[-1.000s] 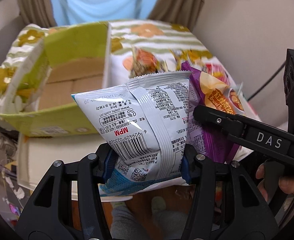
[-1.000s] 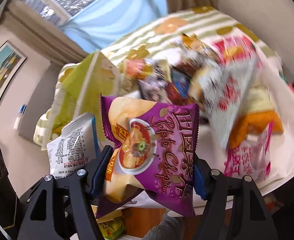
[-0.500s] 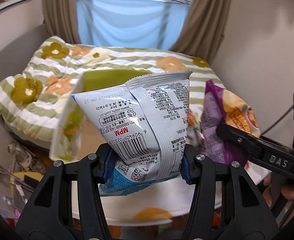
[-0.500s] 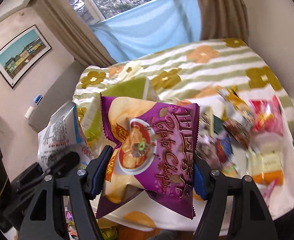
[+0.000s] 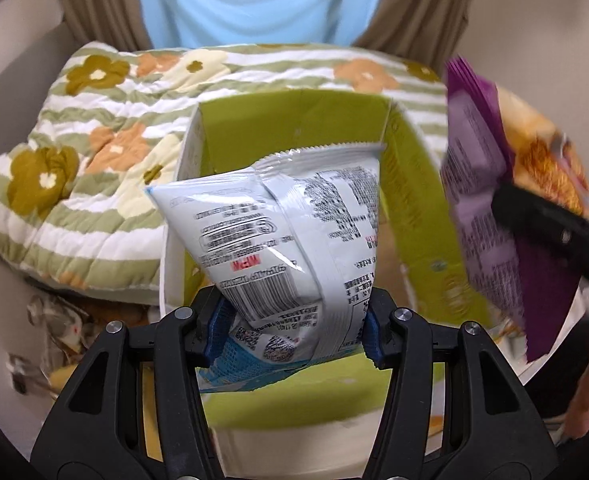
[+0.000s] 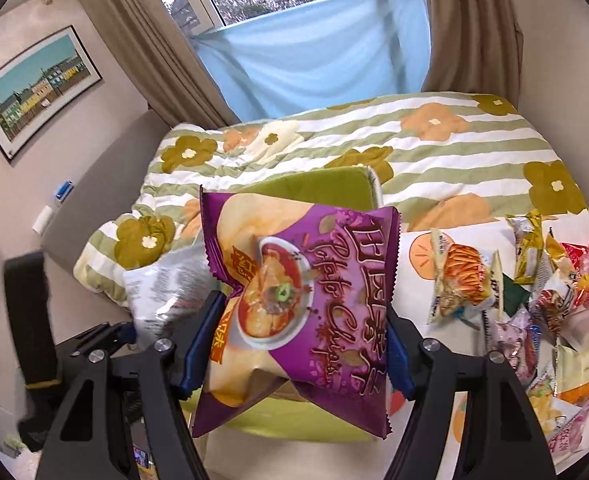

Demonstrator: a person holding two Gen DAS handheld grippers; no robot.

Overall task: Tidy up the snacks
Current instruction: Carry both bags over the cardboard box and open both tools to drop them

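Loosening over the green box (image 5: 294,120), the left gripper (image 5: 292,320) has just been opening around the white bag (image 5: 286,240), which could slip and miss, while the right gripper (image 6: 294,344) clamps the purple chip bag (image 6: 294,300).

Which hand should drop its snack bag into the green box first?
Probably the left. Its hand-held gripper holds the white bag right over the open green box, jaws just easing open. The purple chip bag looks further to the side.
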